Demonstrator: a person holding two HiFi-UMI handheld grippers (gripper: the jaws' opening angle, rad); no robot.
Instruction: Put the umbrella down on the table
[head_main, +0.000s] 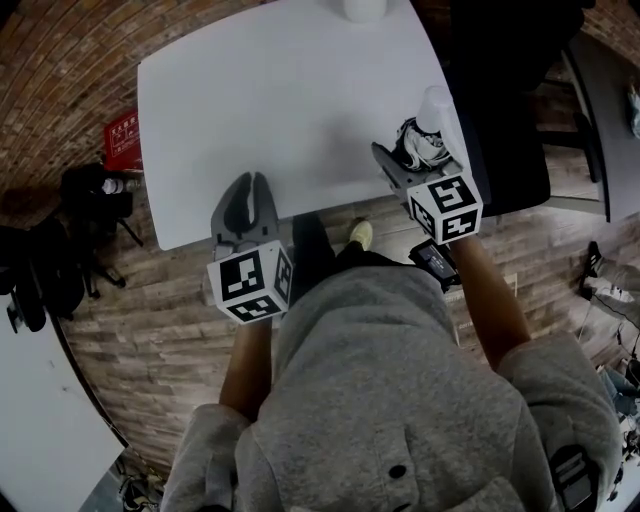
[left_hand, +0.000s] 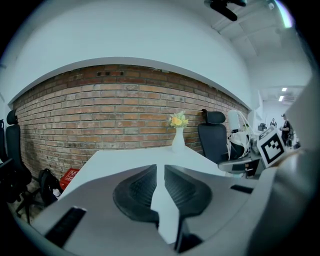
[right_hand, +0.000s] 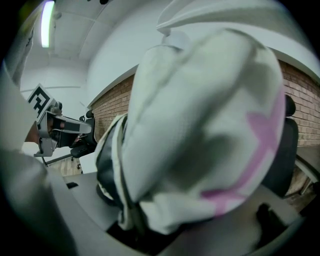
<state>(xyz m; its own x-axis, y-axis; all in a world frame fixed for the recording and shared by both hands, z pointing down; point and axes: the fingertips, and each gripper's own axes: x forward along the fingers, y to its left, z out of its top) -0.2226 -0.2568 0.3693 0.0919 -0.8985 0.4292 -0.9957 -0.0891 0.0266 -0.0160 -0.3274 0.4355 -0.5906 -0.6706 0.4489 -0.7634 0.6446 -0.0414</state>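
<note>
From the head we look steeply down on the bench (head_main: 280, 100), our left gripper (left_hand: 159, 171) camera skims low across that bench, and our right gripper (head_main: 412, 158) camera crowds the umbrella (right_hand: 200, 125).

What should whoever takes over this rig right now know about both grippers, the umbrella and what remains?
Left gripper: jaws together, nothing between them, at the near edge of the table.
Right gripper: jaws clamped on the folded white-and-pink umbrella, over the table's right side.
Done: the umbrella is gripped and over the table.
Left: lower it onto bare tabletop, open the jaws, pull back. Whether it already touches the top cannot be told.
The vase of flowers stands at the far edge, away from both grippers.
</note>
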